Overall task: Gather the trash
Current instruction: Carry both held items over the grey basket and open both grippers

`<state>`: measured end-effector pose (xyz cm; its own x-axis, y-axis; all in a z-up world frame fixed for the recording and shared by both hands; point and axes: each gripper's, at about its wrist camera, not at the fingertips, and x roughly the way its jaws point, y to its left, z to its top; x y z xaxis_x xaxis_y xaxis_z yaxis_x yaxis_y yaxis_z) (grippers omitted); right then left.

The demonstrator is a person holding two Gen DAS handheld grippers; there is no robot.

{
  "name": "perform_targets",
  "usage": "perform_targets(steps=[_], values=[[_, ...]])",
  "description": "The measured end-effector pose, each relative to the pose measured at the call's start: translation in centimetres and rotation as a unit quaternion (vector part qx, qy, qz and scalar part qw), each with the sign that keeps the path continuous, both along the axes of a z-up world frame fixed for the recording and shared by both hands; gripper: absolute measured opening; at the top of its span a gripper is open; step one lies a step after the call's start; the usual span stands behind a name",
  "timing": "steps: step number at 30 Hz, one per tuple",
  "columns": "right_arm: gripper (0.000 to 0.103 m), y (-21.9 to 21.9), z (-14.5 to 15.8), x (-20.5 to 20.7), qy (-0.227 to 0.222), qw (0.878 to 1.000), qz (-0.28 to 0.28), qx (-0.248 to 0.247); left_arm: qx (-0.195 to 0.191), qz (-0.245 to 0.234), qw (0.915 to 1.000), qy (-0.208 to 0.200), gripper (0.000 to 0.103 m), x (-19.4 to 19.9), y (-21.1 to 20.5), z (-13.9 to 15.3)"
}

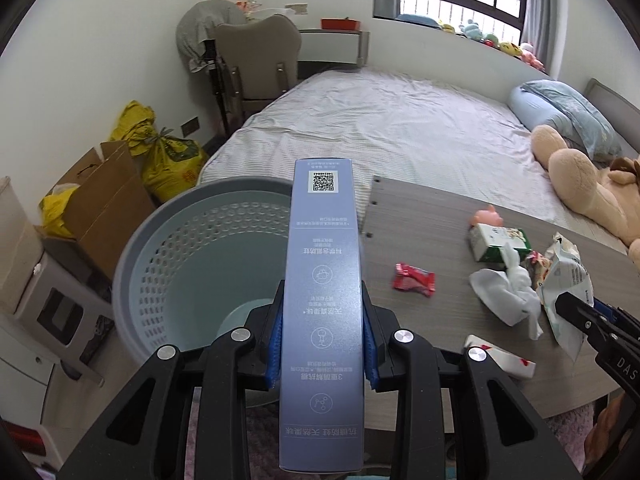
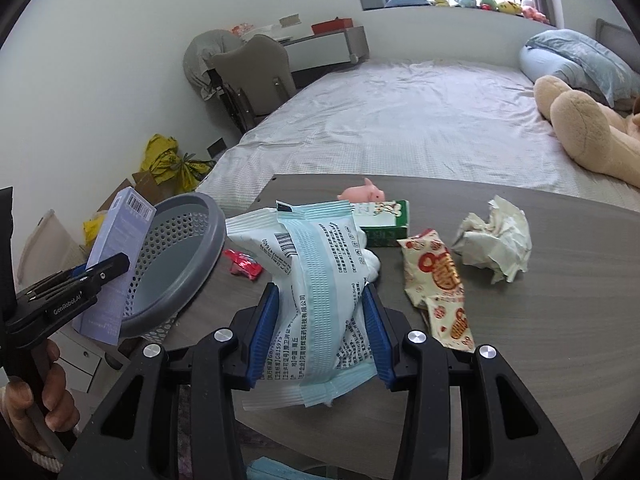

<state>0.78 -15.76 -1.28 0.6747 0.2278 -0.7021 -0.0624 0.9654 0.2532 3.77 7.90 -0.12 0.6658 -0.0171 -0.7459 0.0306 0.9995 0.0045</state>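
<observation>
Two tongs, both loaded. We see the left tongs (image 1: 323, 344) clamped on a tall blue-grey cardboard box (image 1: 322, 300), lower centre of its view, in front of the grey perforated plastic bin (image 1: 192, 264) at lower left. Right tongs (image 2: 320, 332) pinch a white-and-teal plastic wrapper pack (image 2: 316, 280), lower centre. On the grey wood-grain desk (image 2: 540, 340): a red foil wrapper (image 1: 414, 279), crumpled white tissue (image 2: 496, 238), a green-white carton (image 2: 386, 224).

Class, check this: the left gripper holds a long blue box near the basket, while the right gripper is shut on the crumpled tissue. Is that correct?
Not quite. The right gripper is shut on a white and teal plastic packet, as the right wrist view shows; the crumpled tissue lies untouched on the table. The left gripper does hold the long blue box near the basket.
</observation>
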Motion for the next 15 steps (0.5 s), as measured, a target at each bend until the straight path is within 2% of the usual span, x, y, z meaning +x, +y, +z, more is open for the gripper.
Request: perform_targets(steps=[15], values=[[0.042,8.4,0.4,4.7,0.000,0.997,0.080,-0.016,-0.001,0.049,0.9987,0.010,0.031,1.4,5.7,-1.2]])
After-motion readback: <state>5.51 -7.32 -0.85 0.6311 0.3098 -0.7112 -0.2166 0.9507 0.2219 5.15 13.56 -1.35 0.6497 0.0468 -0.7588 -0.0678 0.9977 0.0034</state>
